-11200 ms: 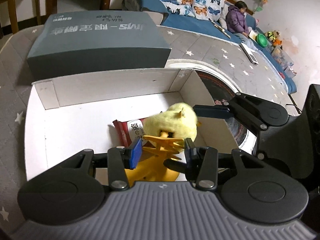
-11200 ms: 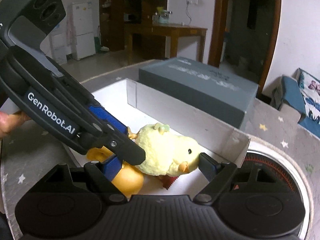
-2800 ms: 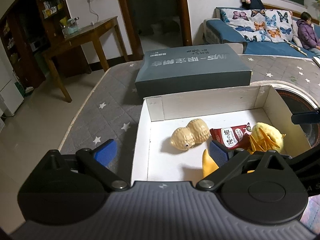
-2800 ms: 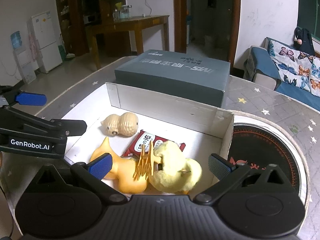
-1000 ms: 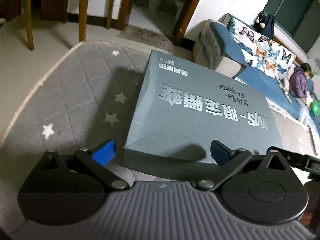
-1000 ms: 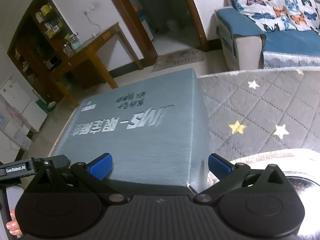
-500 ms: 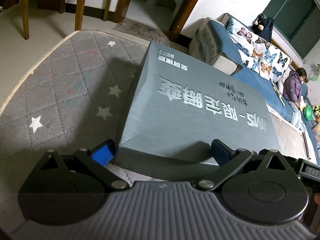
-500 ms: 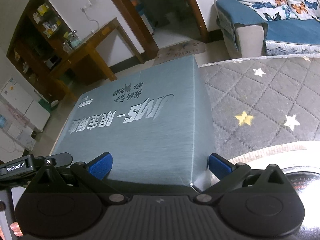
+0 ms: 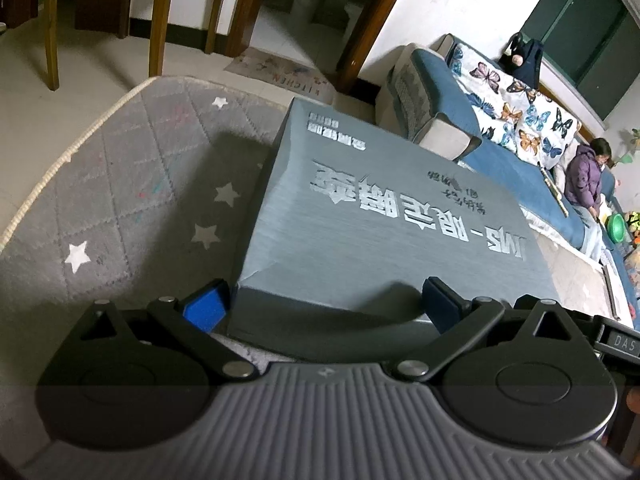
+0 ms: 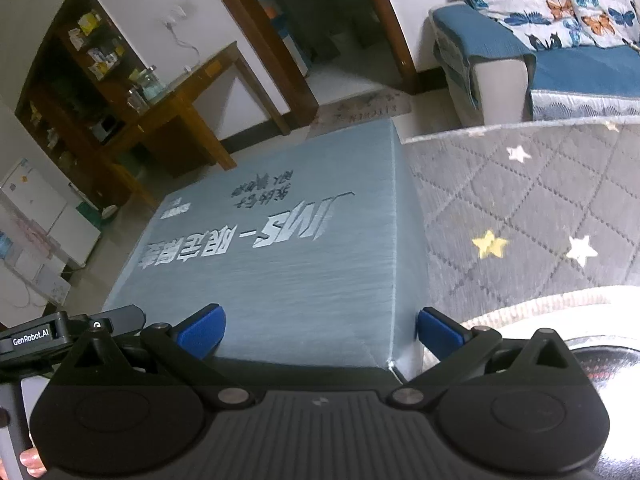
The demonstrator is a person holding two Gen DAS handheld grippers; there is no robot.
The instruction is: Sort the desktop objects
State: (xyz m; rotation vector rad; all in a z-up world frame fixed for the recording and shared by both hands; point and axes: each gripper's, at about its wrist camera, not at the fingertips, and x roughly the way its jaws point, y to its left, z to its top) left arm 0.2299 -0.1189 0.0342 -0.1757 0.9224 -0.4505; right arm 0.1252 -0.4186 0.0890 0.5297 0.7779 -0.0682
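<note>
A flat grey-blue box lid (image 9: pixel 384 220) with silver lettering lies on the star-patterned grey cloth (image 9: pixel 120 200). My left gripper (image 9: pixel 320 308) is open at its near left corner, one blue pad left of the edge, the other over the top. In the right wrist view the lid (image 10: pixel 280 248) fills the middle. My right gripper (image 10: pixel 320 332) is open at its near right corner, one pad over the top, the other just past the right edge. The white box with the toys is out of view.
The cloth's rounded edge (image 9: pixel 80 136) drops to the floor at the left. A black round cooktop (image 10: pixel 600 360) lies at the right. A wooden table (image 10: pixel 192 96), a sofa (image 9: pixel 500 128) and a seated person (image 9: pixel 584 176) are beyond.
Both grippers have left the white box of toys and moved up to the grey-blue lid. Over the last second both crept closer to its near corners, still open.
</note>
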